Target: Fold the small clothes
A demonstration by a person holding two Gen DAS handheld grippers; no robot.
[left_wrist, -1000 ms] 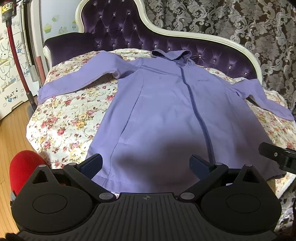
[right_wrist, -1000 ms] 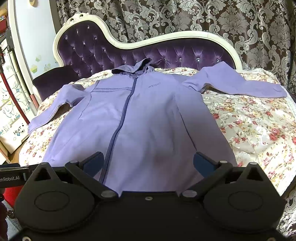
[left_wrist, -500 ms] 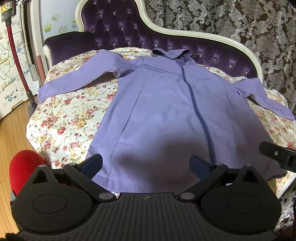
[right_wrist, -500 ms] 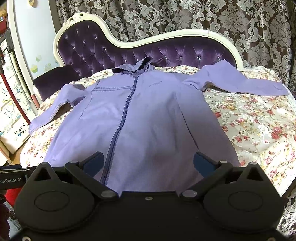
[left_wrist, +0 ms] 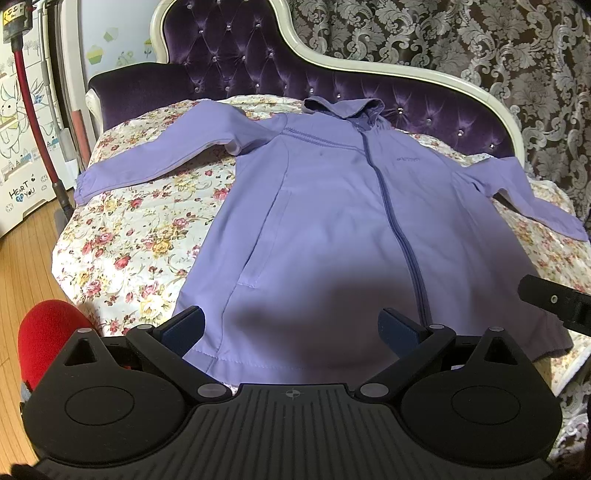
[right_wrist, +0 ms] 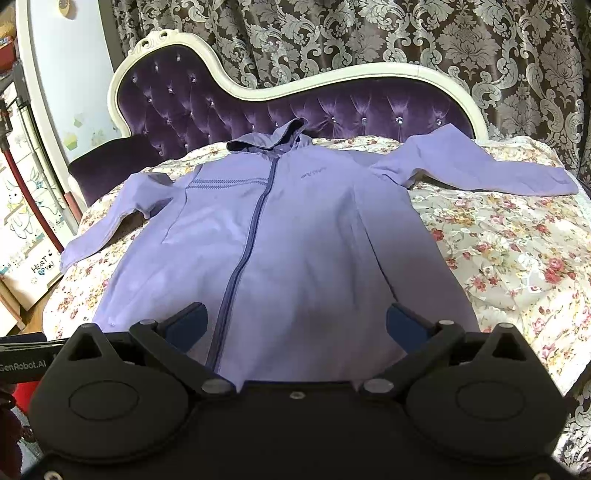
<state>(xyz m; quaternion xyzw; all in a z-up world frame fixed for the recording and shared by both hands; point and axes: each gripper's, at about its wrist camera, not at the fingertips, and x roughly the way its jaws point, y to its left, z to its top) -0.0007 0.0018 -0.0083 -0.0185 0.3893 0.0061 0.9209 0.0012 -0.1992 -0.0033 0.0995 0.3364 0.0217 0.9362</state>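
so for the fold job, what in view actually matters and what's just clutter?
For the job:
- purple hooded jacket, spread flat, zipped, sleeves out
- left gripper, open, at the hem
- right gripper, open, at the hem
- floral bedspread under it

Lying about:
- red round object by the bed's edge
- purple tufted headboard
- patterned curtain

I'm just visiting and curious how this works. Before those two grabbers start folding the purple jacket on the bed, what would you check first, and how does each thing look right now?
1. Jacket lies flat, front up: ok.
2. Zipper closed: ok, as far as visible.
3. Both sleeves spread out, left sleeve and right sleeve: ok.
4. Left gripper open and holding nothing: ok.
5. Right gripper open and holding nothing: ok.
6. Hood flat: not ok, it bunches against the headboard.
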